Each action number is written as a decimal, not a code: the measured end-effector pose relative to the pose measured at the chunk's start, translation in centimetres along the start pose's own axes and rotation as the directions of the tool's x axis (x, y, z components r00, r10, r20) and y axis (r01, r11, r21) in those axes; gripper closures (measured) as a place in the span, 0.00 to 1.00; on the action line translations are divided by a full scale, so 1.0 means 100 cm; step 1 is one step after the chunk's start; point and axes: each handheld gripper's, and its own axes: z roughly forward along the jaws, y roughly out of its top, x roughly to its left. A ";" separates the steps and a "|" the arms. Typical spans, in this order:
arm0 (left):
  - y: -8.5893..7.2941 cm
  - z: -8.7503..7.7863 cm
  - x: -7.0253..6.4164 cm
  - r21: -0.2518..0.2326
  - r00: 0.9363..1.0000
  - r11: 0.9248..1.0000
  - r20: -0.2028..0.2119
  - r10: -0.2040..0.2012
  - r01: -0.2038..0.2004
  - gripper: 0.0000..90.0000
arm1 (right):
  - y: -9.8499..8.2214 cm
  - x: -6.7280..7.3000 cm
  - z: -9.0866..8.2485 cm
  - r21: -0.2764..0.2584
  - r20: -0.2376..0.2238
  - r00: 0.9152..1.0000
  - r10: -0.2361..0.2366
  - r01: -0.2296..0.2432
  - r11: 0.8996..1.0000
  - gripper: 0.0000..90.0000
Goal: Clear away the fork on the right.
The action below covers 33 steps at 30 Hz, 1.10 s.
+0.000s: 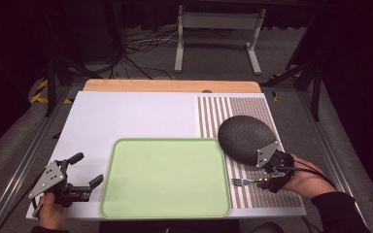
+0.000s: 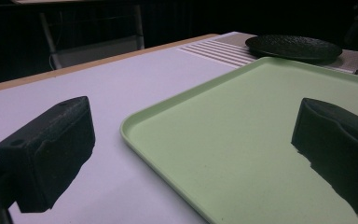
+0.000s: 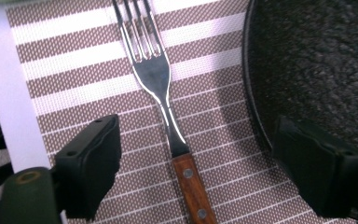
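Observation:
A steel fork (image 3: 161, 88) with a wooden handle (image 3: 191, 186) lies on the striped placemat (image 3: 74, 79), tines toward the green tray. My right gripper (image 3: 191, 154) stands open astride the fork's neck and handle, its jaws apart on either side. From above, the fork (image 1: 245, 182) pokes out left of my right gripper (image 1: 272, 177). A dark round plate (image 1: 246, 138) sits just beyond it. My left gripper (image 1: 85, 172) hangs open at the tray's left edge, with nothing between its jaws. The green tray (image 2: 261, 121) lies ahead of it.
The large green tray (image 1: 165, 177) takes up the front middle of the white table (image 1: 126, 116). The striped placemat (image 1: 257, 116) covers the right side. A wooden strip (image 1: 170, 86) runs along the far edge. Beyond the table are cables and a stand's legs.

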 end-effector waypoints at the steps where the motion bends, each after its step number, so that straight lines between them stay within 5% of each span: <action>1: 0.000 0.000 0.000 -0.002 1.000 1.000 0.000 -0.003 0.003 0.00 | 0.000 0.000 0.000 0.000 0.000 1.000 0.000 0.000 1.000 0.20; 16: 0.000 0.000 0.000 0.003 1.000 1.000 0.001 -0.001 0.001 0.00 | -0.003 -0.003 0.011 0.127 -0.092 0.993 -0.075 0.087 0.988 0.62; 33: 0.000 0.000 0.001 0.010 1.000 1.000 -0.004 -0.003 0.003 0.00 | -0.002 -0.006 0.019 0.192 -0.122 0.982 -0.146 0.168 0.967 0.85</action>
